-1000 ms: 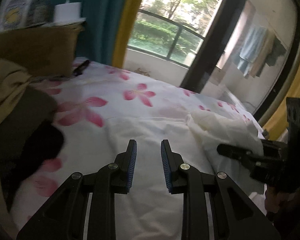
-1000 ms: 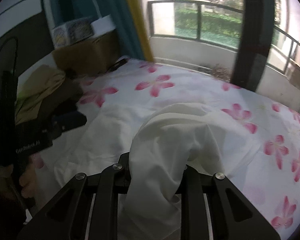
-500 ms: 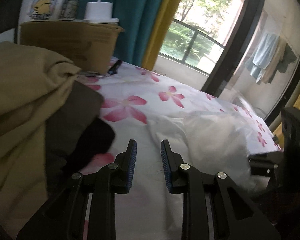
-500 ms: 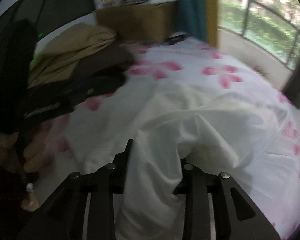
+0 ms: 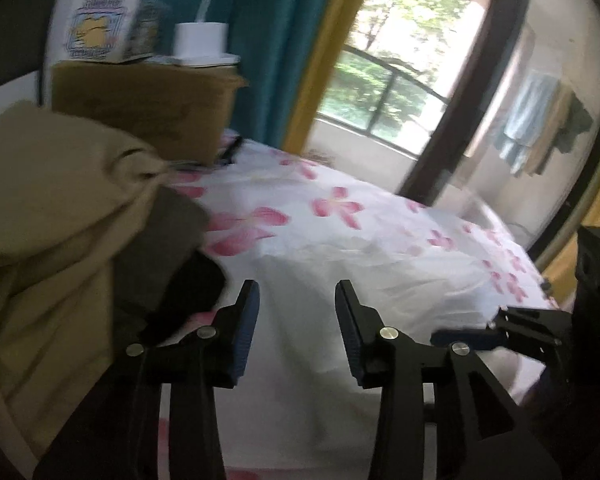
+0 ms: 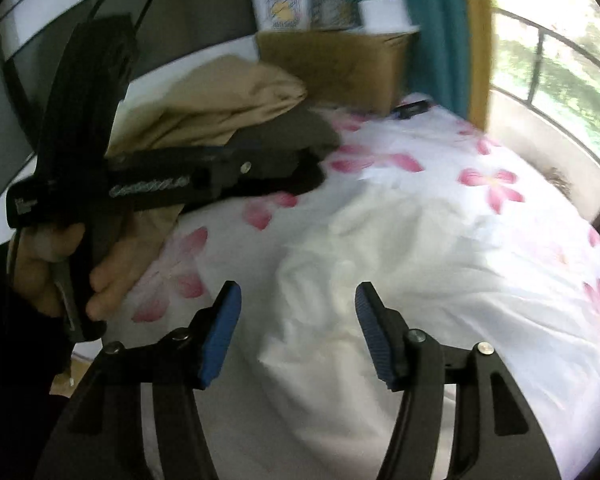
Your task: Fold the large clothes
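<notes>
A white garment (image 6: 380, 264) lies crumpled on the flowered bedsheet (image 6: 480, 184); it also shows in the left wrist view as the white garment (image 5: 360, 280). My right gripper (image 6: 298, 292) hovers just above it, jaws opening, with nothing between the blue pads. My left gripper (image 5: 296, 292) is also opening and empty, over the cloth near the pile of clothes. In the right wrist view a hand holds the left gripper (image 6: 312, 172) at the left. The right gripper (image 5: 436, 338) shows at the right edge of the left wrist view.
A heap of khaki, brown and black clothes (image 5: 60, 216) lies at the left of the bed. Behind it stands a cardboard box (image 5: 148, 108) with a printed carton (image 5: 104, 28) and a white lamp base (image 5: 200, 40). Teal curtain and balcony window (image 5: 392, 64) lie beyond.
The right gripper let go of the white garment, which dropped onto the bed, and swung left. Both grippers' jaws widened. The left gripper shifted toward the clothes pile.
</notes>
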